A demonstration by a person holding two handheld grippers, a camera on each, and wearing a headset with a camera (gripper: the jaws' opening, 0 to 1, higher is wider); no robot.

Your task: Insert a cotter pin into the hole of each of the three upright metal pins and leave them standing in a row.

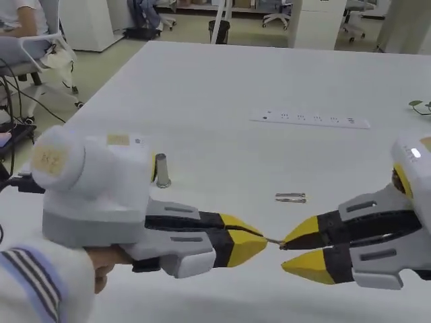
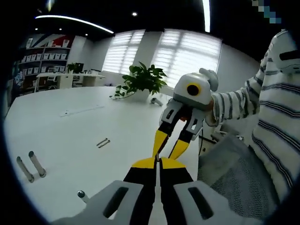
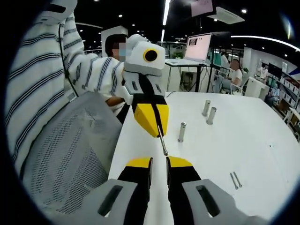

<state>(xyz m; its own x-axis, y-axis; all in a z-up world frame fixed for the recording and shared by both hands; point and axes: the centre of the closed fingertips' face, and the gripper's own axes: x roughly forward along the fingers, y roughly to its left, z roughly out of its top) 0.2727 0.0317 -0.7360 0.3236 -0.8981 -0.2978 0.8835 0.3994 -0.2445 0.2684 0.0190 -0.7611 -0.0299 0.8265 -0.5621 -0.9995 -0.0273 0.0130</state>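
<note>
One cotter pin (image 3: 161, 139) hangs clear of the table (image 1: 222, 101) between the two tools. The left gripper (image 1: 259, 242) pinches it by one end, and its free end points straight at the right gripper (image 1: 284, 256). I take this for a hand-over or re-grip, made before the pin goes to a hole.

To do it well, the right gripper should take the bare shank squarely, in line with its own jaws. It should close firmly before the left lets go, and leave enough of the tip standing proud to enter a hole. A skewed bite on so thin a pin would likely let it twist or drop.

The left jaws are pressed together on the pin, their yellow tips meeting. The right jaws stand a little apart, with a narrow gap, and grip nothing. In the head view the pin's free end lies at the tip of the upper jaw; in the right gripper view it ends just short of the gap. Whether it touches a jaw I cannot tell.

Beyond the grippers, three upright metal pins (image 3: 182, 132) stand on the white table, one nearer the tools and two close together further off. They are too small to show whether any hole is filled. Two spare cotter pins (image 1: 290, 197) lie flat side by side, apart from the uprights. A power strip (image 1: 310, 120) lies further back.
</note>
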